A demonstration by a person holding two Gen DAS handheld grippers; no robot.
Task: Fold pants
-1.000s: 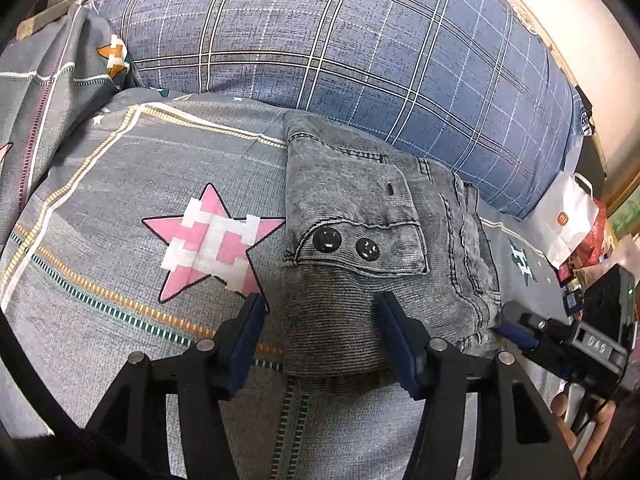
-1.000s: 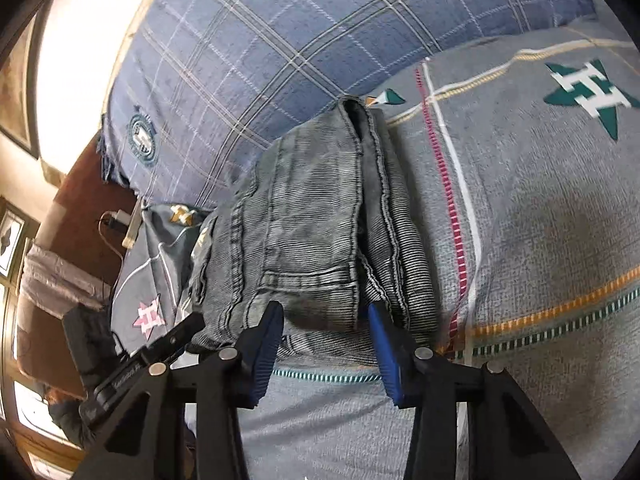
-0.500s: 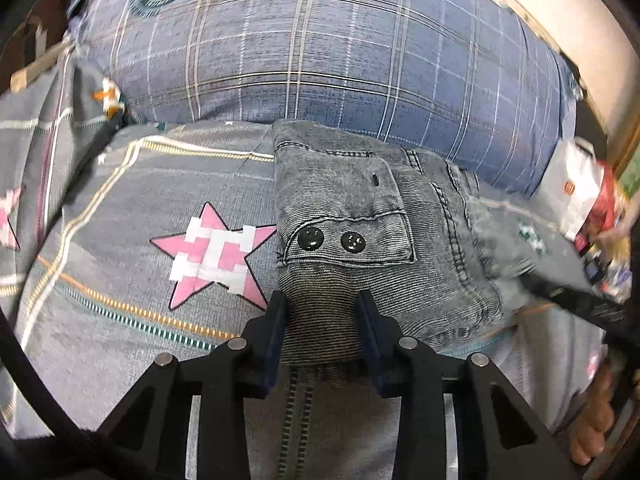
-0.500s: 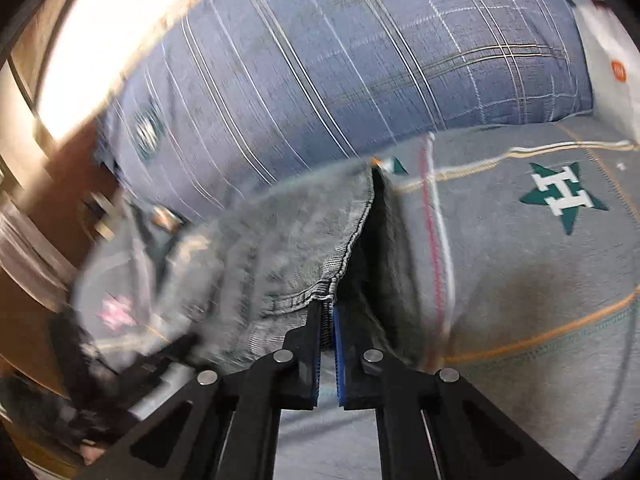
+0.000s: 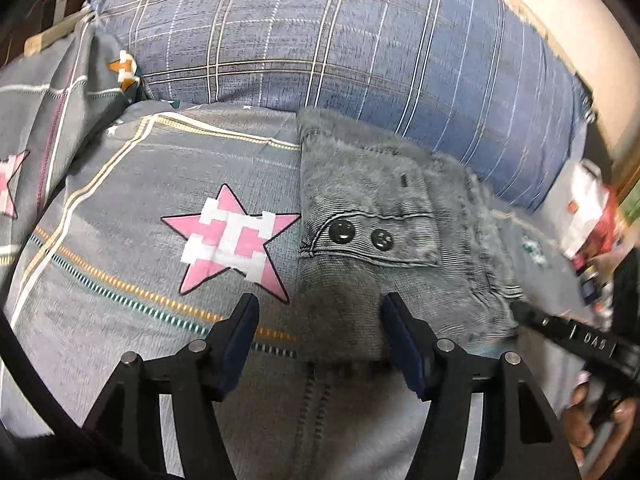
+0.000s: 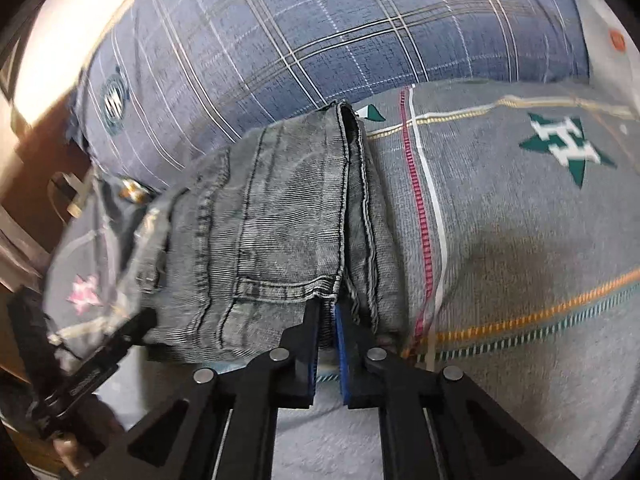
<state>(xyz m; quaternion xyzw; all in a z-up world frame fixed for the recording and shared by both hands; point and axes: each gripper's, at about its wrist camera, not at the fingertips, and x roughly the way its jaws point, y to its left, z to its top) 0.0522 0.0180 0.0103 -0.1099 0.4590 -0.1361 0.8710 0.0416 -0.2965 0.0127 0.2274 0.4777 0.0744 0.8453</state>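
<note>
Left gripper: jaws spread wide, holding nothing; its left finger sits over the grey bedsheet beside a pink star print, its right finger over the near edge of the folded grey denim pants; the pants lie as a compact bundle on the sheet, far edge against the blue plaid pillow; right gripper: jaws nearly closed, pinching the pants' near edge at a hemmed corner; green star print well apart on the right.
</note>
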